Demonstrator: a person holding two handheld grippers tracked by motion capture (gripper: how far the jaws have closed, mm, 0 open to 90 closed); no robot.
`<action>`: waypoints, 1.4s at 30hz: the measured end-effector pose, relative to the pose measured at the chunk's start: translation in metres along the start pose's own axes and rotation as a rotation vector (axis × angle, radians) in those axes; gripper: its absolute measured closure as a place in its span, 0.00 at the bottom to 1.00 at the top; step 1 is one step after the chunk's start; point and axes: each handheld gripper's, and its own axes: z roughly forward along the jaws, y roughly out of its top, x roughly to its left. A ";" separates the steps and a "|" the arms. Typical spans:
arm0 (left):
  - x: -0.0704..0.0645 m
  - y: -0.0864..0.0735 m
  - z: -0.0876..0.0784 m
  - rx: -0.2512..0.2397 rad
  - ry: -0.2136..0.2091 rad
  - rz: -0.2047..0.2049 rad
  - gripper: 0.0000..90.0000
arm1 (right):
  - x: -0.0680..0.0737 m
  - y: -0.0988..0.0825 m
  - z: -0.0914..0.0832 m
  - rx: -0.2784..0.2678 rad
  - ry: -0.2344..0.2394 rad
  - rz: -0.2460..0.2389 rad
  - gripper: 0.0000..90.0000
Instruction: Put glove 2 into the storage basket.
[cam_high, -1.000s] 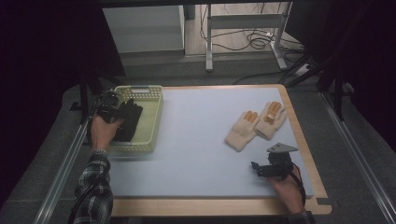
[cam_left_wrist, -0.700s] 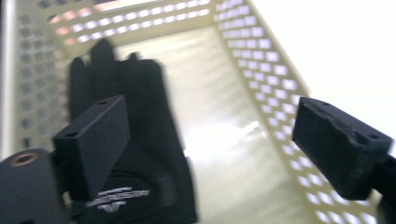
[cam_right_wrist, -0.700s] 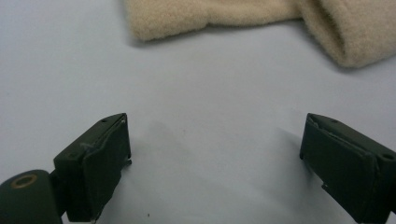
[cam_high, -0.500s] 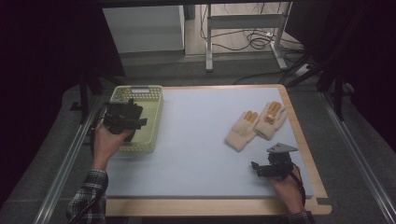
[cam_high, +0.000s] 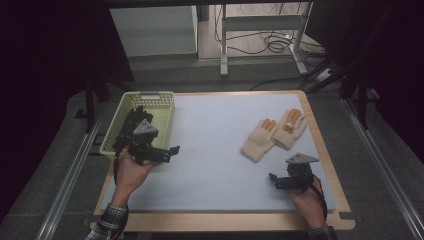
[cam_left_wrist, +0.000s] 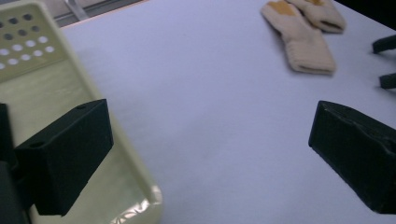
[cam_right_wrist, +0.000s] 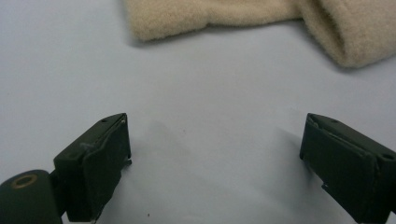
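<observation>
L gripper (cam_high: 172, 150) sits at near right corner of pale green basket (cam_high: 159, 107), jaws spread wide, having just been opening, nothing betw them. Its own view: one jaw over basket's inside, other over the blue-grey mat (cam_high: 215, 145), basket rim running betw. Dark item (cam_high: 131, 125) lies in basket, behind gripper; can't tell what it is.

R gripper (cam_high: 272, 179) rests low on mat nr front right, jaws apart, empty, pointing left in high view. In R gripper view, bare mat betw jaws, cuffs of gloves just ahead.

Two beige gloves (cam_high: 272, 132) w/ orange patches lie side by side, touching, right half of mat, well apart from basket, near R gripper.
</observation>
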 end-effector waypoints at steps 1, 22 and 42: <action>-0.005 -0.002 0.000 -0.005 -0.005 0.005 0.00 | 0.000 0.000 0.000 0.000 0.000 0.000 0.09; -0.056 -0.072 0.044 0.048 -0.022 0.079 0.00 | 0.000 0.000 0.000 0.001 -0.002 0.000 0.09; -0.043 -0.097 0.065 0.182 0.004 0.053 0.01 | 0.000 0.000 0.000 0.001 0.001 0.001 0.09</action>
